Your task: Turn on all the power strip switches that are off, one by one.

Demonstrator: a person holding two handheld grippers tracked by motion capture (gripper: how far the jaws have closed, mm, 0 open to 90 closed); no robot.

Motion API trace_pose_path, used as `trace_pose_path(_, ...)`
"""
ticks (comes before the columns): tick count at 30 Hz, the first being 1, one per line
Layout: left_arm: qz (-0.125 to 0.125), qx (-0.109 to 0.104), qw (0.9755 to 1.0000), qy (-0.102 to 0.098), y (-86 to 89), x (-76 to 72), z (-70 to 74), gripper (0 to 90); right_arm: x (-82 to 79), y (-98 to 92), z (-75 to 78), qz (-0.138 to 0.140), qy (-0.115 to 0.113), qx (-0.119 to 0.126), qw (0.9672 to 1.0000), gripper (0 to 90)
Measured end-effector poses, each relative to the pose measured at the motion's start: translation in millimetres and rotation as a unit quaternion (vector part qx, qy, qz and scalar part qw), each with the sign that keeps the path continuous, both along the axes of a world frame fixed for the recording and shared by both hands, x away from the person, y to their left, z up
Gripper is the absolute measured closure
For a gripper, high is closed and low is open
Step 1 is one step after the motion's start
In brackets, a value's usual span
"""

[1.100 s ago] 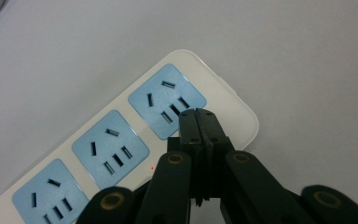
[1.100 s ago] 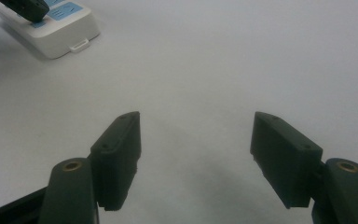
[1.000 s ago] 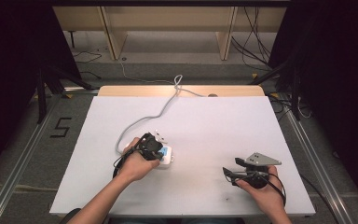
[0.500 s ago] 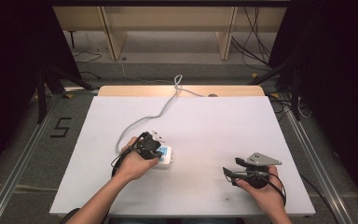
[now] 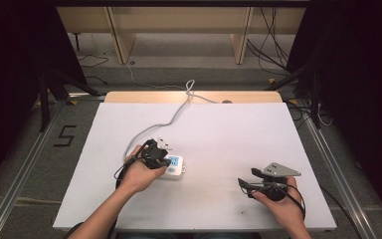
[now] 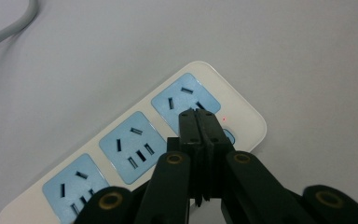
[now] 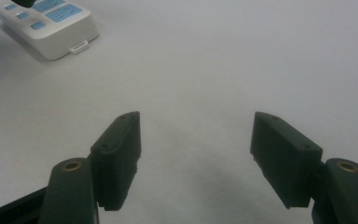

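High view: white surface [image 5: 219, 134], grey cable [image 5: 164, 122] running from far edge to a white power strip [image 5: 175, 167] w/ blue sockets, left of centre. Left gripper [image 5: 163, 160] sits over the strip's near end, hand behind it. Right gripper [image 5: 246, 183] rests near the front-right, well apart from the strip, grey plate on top. Vs. pics 1.0 s and 0.5 s ago: left gripper in approx. same spot over strip, right gripper unmoved. So no gross change; any change is a fine one at the tip.

Left gripper view: left gripper [image 6: 199, 122] jaws pressed together, nothing between them, tips aimed down at the strip's end by the small blue switch [image 6: 228, 136]. Tiny red light [image 6: 224, 119] shows just beside the tips. Three blue sockets [image 6: 131, 145] in a row, all w/o plugs. Strip lies flat, cable [image 6: 9, 25] curving off top left. Contact w/ switch: cannot tell, tips cover it in part.

Right gripper view: right gripper [image 7: 196, 140] jaws spread wide, holding nothing, low over bare surface. Strip [image 7: 51, 23] at top left, far off.

Judgement: step in hand looks like pressing the switch w/ closed tips; red light suggests the strip is powered, prob. switch already on. Right side idle.
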State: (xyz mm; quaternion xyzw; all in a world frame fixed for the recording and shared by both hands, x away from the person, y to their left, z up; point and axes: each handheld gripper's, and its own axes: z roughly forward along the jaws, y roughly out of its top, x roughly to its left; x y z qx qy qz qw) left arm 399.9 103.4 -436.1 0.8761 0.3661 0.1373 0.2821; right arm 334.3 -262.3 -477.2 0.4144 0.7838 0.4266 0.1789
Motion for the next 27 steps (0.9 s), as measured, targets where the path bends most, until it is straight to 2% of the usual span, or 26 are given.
trace_pose_path(13,0.010,-0.011,0.9998,-0.010,13.7,-2.5,4.2,81.6,-0.1,-0.7,0.1,-0.001,-0.001,0.001,1.0000,34.3)
trace_pose_path(18,0.018,-0.016,0.9996,-0.011,20.8,-3.0,4.9,75.2,-0.2,-1.1,0.4,-0.001,-0.001,0.001,1.0000,34.3)
trace_pose_path(27,0.033,-0.045,0.9982,-0.024,38.6,-5.3,6.7,62.0,-0.1,-1.6,0.4,-0.002,-0.003,0.003,1.0000,34.3)
